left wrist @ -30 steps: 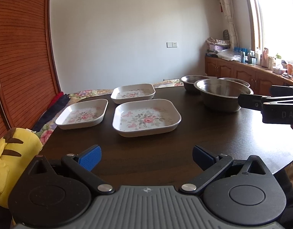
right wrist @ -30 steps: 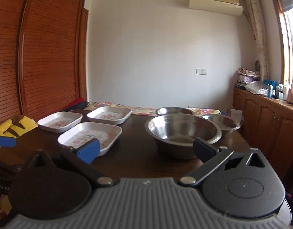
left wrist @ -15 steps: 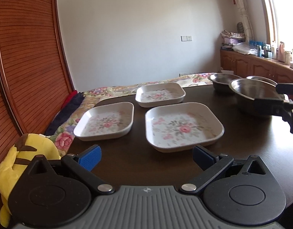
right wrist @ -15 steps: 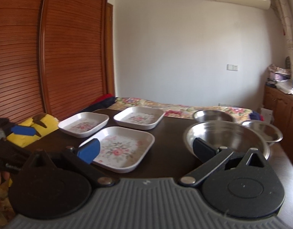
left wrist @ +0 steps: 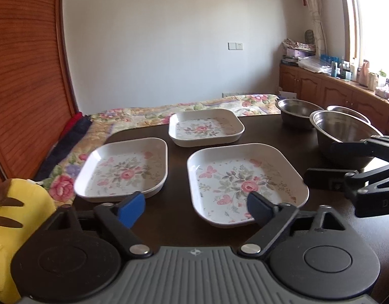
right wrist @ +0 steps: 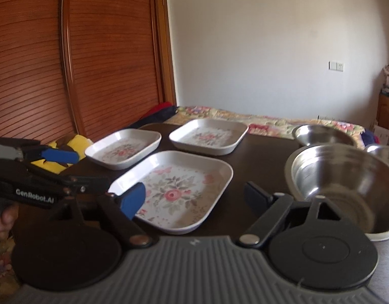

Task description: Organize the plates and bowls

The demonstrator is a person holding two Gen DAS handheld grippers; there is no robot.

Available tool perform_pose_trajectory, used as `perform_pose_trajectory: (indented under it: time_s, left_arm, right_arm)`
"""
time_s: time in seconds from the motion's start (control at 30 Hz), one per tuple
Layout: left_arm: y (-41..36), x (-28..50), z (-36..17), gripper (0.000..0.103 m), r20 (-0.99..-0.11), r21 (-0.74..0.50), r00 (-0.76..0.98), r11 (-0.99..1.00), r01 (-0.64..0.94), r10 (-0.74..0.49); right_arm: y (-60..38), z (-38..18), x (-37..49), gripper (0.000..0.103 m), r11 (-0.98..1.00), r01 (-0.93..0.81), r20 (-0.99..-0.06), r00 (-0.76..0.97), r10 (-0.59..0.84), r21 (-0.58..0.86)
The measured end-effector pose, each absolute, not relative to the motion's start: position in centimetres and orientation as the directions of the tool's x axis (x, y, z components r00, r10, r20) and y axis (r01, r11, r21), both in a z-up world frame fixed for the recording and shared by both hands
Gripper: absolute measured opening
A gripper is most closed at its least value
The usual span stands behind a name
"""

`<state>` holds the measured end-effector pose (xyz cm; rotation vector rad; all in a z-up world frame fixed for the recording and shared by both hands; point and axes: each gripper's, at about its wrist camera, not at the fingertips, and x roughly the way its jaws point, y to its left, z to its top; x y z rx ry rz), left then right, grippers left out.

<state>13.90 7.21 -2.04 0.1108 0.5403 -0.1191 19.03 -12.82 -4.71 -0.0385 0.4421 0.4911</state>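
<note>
1. My left gripper [left wrist: 194, 206] has its jaws spread wide with nothing between them; the blue pad [left wrist: 131, 207] sits low in front of the near-left plate, the dark one over the near edge of the large plate.
2. My right gripper [right wrist: 194, 197] is likewise parted and empty, hovering above the table [right wrist: 257, 157] between the large plate and the big steel bowl.
3. The large plate [left wrist: 245, 182] lies nearest both tools, so I judge it the natural base or first pick for a stack.
4. The near-left plate [left wrist: 123, 169] sits just beside it, apart; the far plate [left wrist: 206, 128] lies behind, also apart. All three are flat, face up and unstacked.
5. The big steel bowl [right wrist: 346, 179] stands to the right, with two smaller bowls [left wrist: 297, 112] behind it, grouped but not nested.
6. I judge the sorting has barely begun: plates left, bowls right, nothing lifted.
7. A yellow plush toy [left wrist: 17, 217] sits off the table's left edge, out of my way.
</note>
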Motion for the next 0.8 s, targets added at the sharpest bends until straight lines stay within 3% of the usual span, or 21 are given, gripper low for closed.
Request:
perform_pose_trajectory:
  time_s: [0.5, 0.8]
  left_arm:
    - [8.9, 18.9, -3.6, 0.044, -0.566, -0.026, 0.809, 0.984, 0.175, -0.159]
    - [9.3, 20.3, -4.4, 0.038, -0.586, -0.06, 0.787, 0.979, 0.197, -0.194]
  right_arm:
    - [-11.9, -6.2, 22.7, 0.048, 0.886, -0.456, -0.524, 0.735, 0.431, 0.089]
    - [-12.0, -6.7, 24.0, 0.039, 0.898, -0.429, -0.562, 0.722, 0.404, 0.094]
